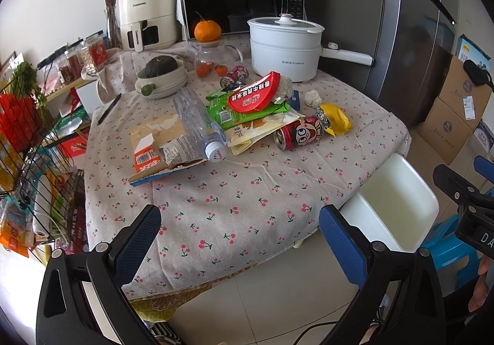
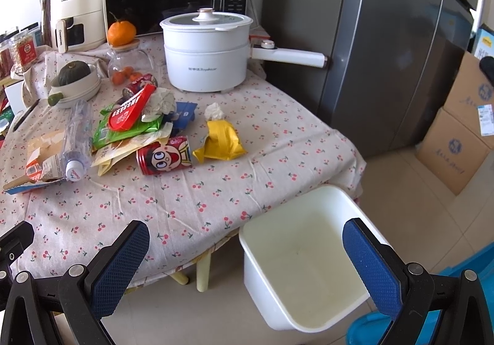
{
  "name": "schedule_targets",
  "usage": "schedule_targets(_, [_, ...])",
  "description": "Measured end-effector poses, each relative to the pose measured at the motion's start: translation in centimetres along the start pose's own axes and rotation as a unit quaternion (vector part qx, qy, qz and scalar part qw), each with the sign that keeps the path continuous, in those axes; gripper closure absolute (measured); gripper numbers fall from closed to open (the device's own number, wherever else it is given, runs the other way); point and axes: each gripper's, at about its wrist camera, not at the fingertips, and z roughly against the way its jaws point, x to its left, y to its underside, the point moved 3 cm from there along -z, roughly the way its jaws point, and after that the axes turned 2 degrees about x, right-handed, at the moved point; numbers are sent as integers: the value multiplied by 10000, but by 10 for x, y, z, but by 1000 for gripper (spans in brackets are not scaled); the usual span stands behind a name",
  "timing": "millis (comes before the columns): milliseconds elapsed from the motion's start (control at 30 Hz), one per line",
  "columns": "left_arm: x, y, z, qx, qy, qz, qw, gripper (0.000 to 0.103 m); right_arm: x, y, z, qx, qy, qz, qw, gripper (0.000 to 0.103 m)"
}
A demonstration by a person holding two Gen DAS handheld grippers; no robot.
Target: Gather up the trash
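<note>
Black frames with silver screws carry blue textured fingers [image 2: 119, 264]; lettering possibly "DA".

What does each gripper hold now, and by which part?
Nothing. The left gripper and the right gripper are both open, with nothing between their fingers. The trash, such as the red can, lies on the table.

A home kitchen or dining corner: a microwave [image 1: 242, 4], an air fryer [image 1: 146, 19] and an electric pot [image 1: 284, 47] stand on a surface under a cherry-print cloth [image 1: 222, 197], beside a tall grey fridge [image 2: 386, 45] and stacked cardboard boxes [image 2: 460, 141].
</note>
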Motion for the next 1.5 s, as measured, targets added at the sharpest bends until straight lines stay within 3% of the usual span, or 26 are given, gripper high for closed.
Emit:
schedule_targets(633, [4, -1, 3, -19, 49, -47, 10000, 0, -7, 1, -5, 176, 101, 87, 9998, 0])
schedule_targets(733, [9, -7, 4, 3, 122, -109, 9999, 0, -5, 2, -7, 409, 247, 244, 9986, 0])
schedule_targets(900, [28, -26, -2, 202, 185, -171, 9995, 0, -1, -8, -14, 433, 285, 455, 9976, 0])
schedule_targets(1000, [43, -38, -15, 387, 187, -413, 9982, 0, 0, -22, -14, 432, 45, 306, 9986, 0])
schedule_targets(1100, [66, -47, -34, 530, -67, -595, 9968, 0, 3, -38, -20, 504, -139, 255, 9983, 0])
schedule_targets(1200, [96, -51, -59, 770, -226, -305, 9963, 0, 9, -53, -30, 509, -225, 269, 9981, 0])
schedule_targets(1333, [132, -49, -97, 1240, 98, 508, 9909, 0, 22, -66, -60, 762, -365, 491, 9952, 0])
schedule_targets(1500, [152, -46, -133, 1281, 110, 766, 9887, 2, 28, -58, -98, 1257, -597, 506, 9890, 0])
